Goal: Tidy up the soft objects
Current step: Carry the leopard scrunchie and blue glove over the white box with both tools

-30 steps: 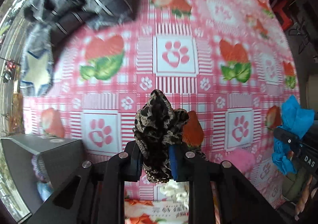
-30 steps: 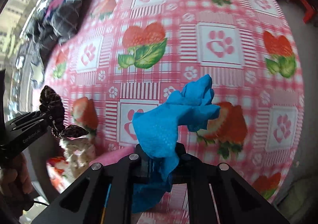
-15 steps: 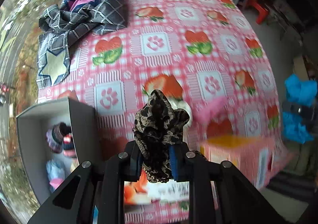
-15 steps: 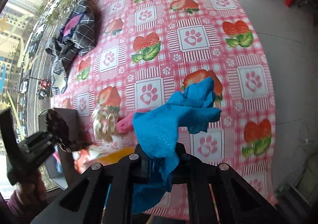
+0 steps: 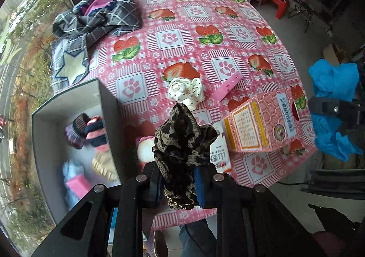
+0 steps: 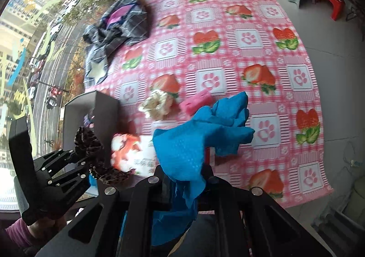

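Note:
My left gripper (image 5: 179, 185) is shut on a leopard-print scrunchie (image 5: 182, 143) and holds it high above the table's near edge; both show in the right wrist view (image 6: 95, 154). My right gripper (image 6: 182, 179) is shut on a blue cloth (image 6: 200, 138), held up at the right; the cloth also shows in the left wrist view (image 5: 333, 102). A grey open box (image 5: 45, 143) at the near left holds striped socks (image 5: 89, 130) and other soft items. A white dotted scrunchie (image 5: 186, 92) and a pink sponge (image 5: 228, 86) lie on the table.
A pink carton (image 5: 262, 124) and a tissue pack (image 5: 219, 154) stand near the front edge. A plaid grey garment (image 5: 95, 19) lies at the far left. The pink strawberry tablecloth (image 5: 205, 29) covers the table. A red stool (image 5: 278, 3) stands beyond it.
Both grippers have risen and pulled back from the table with their loads still held. The view has widened: the grey box, carton and table edges have come into sight.

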`<state>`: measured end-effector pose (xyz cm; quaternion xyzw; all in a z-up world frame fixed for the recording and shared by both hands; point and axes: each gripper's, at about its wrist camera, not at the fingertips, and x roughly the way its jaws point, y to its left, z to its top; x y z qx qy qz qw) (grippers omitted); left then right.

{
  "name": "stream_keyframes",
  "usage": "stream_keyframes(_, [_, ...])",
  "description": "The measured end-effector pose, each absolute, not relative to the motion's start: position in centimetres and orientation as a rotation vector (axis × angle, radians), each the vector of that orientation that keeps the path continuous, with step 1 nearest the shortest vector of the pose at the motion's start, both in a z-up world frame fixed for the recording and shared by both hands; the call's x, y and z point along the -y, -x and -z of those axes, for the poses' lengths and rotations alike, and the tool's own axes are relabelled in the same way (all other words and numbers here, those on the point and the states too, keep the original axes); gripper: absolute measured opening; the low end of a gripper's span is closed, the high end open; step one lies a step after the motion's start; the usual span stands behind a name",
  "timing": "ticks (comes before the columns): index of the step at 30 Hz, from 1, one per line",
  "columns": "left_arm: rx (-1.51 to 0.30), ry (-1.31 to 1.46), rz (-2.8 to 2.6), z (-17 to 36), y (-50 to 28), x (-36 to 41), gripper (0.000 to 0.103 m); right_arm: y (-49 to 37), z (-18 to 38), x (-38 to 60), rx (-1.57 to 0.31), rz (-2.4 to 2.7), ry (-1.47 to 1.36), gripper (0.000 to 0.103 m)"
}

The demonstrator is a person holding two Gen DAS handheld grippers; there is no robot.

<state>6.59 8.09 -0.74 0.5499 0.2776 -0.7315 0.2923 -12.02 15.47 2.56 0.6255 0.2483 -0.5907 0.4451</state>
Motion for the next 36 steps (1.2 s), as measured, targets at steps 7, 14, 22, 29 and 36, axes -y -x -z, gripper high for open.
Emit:
stream_keyframes(7, [-0.743,-1.393,1.929,-0.7,-9.9,-7.6,0.024,7.5,-2.5,-14.3,-0.667,1.407,-1.52,0.012])
stream_keyframes(14, [-0.797,-1.314,1.848,-1.1,-14.4,-6.8,0.024,3.1,-1.9,-12.8,-0.745,1.324,-1.476,0.012])
stream_keyframes(22, [-0.896,-1.235,1.699,-0.3,-20.3,-6.0,0.024,-1.2,-0.9,-10.4,-0.847,1.206,-1.43,0.012])
stream_keyframes(29, [-0.965,-1.184,1.594,0.5,-24.3,-5.8,0.024,-4.9,-0.6,-8.2,-0.927,1.115,-1.359,0.012])
stream_keyframes(36, [-1.001,-1.171,1.521,1.2,-27.0,-6.0,0.024,-8.5,-0.1,-6.5,-0.996,1.028,-1.289,0.012])
